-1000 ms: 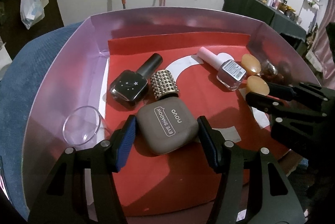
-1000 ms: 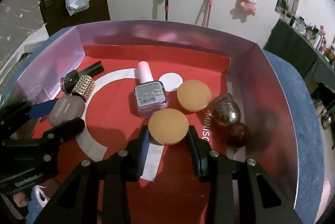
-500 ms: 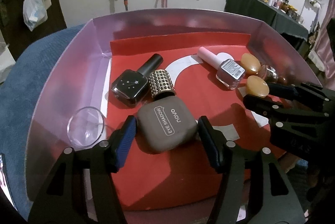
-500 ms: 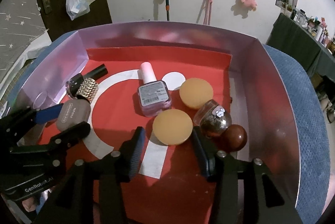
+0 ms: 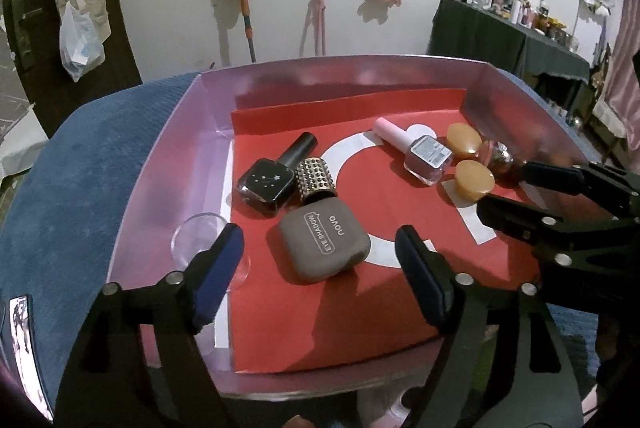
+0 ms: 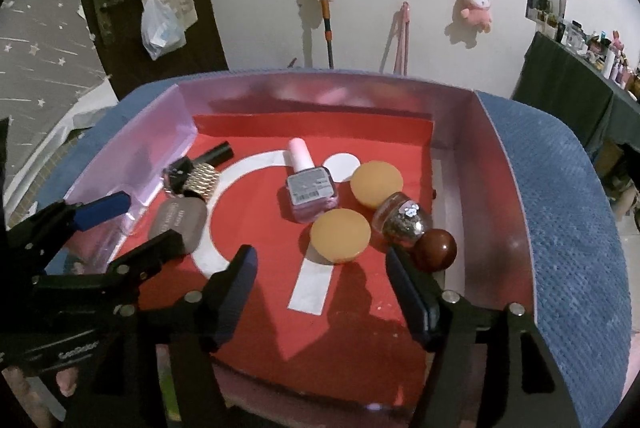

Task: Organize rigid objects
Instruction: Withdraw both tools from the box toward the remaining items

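Observation:
A pink-walled box (image 5: 168,156) with a red floor holds cosmetics. A taupe eye-shadow case (image 5: 323,240) lies in front of a black nail polish bottle (image 5: 268,180) and a gold studded cap (image 5: 316,180). A pink nail polish bottle (image 6: 310,188), two round tan compacts (image 6: 340,235), a glitter bottle (image 6: 402,222) and a brown ball (image 6: 435,250) lie to the right. My left gripper (image 5: 320,278) is open and empty, just short of the case. My right gripper (image 6: 322,292) is open and empty, short of the near compact.
A clear round lid (image 5: 200,242) lies by the box's left wall. The box sits on a blue cushioned seat (image 6: 568,228). A white wall with plush toys (image 6: 476,4) is behind. A dark table with bottles (image 5: 516,28) stands at the right.
Both grippers have pulled back toward me and risen. The left one has let the eye-shadow case lie free, the right one has left the near compact. Both opened wider.

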The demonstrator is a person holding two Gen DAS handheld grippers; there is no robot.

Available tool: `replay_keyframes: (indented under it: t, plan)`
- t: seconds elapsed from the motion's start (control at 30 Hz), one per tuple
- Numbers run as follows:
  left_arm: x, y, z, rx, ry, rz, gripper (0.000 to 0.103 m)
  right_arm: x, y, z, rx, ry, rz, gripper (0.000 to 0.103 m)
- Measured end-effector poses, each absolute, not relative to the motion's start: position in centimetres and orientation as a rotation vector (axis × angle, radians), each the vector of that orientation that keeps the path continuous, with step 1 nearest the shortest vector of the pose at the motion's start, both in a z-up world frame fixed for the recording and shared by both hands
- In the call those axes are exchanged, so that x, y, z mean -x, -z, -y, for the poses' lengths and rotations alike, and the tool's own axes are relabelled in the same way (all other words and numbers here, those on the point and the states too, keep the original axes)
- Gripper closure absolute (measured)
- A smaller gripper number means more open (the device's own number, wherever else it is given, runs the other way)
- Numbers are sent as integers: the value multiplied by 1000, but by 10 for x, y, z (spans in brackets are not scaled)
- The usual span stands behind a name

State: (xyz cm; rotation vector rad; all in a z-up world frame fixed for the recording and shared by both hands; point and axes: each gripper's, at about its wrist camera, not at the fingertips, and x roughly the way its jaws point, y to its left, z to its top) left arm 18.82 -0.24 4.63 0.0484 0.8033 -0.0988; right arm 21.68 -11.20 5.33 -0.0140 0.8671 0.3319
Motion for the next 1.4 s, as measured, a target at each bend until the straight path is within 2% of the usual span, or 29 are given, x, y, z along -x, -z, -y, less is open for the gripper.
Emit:
replay_keyframes:
  t: [0.1, 0.17, 0.23, 0.7, 0.73, 1.4]
  plan:
    - [-183, -50, 1, -47, 100, -791, 22, -210, -60, 112, 7, -343, -847, 26]
    - [-179, -53, 2, -47, 102, -783, 13, -206, -65, 112, -2, -351, -836, 24]
    - [-175, -56, 1, -47, 98, -771, 8, -201, -69, 112, -12, -356, -822, 19]
    - [-153, -68, -5, -32, 86, -725, 2, -171, -90, 118, -61, -388, -746, 0]
    - [-152, -68, -6, -28, 85, -723, 0, -170, -91, 118, -64, -390, -742, 0]
    - [-127, -69, -17, -12, 66, -710, 0, -137, -99, 119, -95, -415, -688, 0]
